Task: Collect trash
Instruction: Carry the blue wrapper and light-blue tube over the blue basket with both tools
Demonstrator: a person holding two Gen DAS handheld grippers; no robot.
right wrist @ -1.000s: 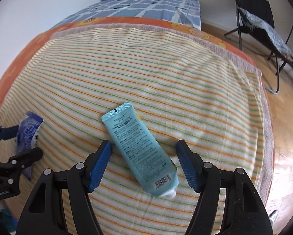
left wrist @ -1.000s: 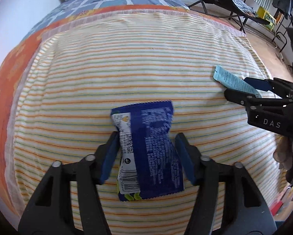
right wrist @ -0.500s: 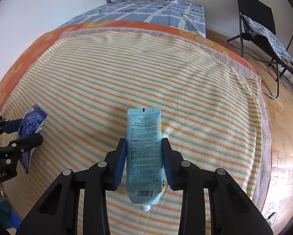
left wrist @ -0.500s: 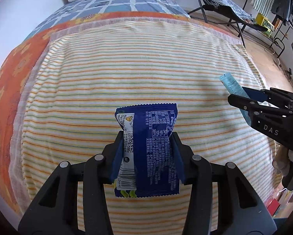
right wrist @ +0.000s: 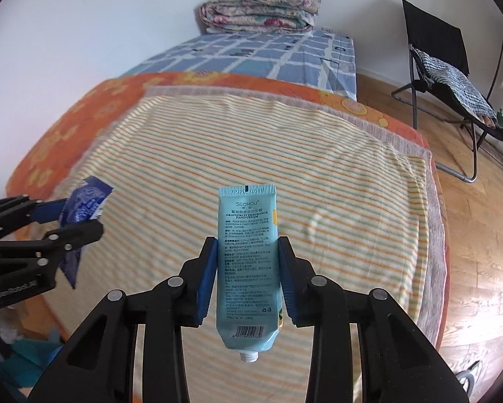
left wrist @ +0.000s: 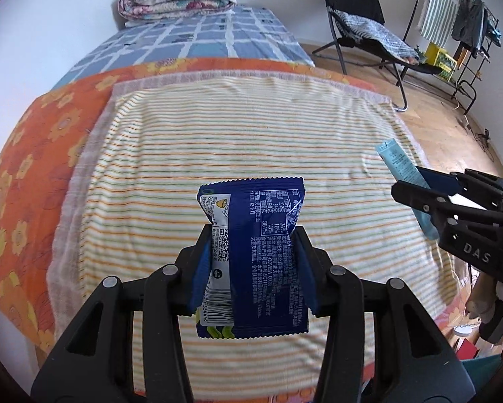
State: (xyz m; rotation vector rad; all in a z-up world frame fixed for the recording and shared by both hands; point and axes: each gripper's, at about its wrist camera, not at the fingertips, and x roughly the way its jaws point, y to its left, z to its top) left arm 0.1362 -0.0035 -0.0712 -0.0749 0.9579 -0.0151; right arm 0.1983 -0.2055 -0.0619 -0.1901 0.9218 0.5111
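Wrapper [left wrist: 254, 255] pinched in left tongs [left wrist: 253, 268]; tube [right wrist: 248, 265], cap missing, clamped in right tongs [right wrist: 248, 278]; wrapper print illegible.

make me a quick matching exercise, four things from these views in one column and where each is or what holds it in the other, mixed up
Things:
1. blue snack wrapper
2. light blue hand cream tube
3. folded floral quilt
4. striped towel

Places:
A. clamped in the right gripper
B. spread over the orange bedcover
C. clamped in the left gripper
D. at the far end of the bed

Pairs: 1-C, 2-A, 3-D, 4-B
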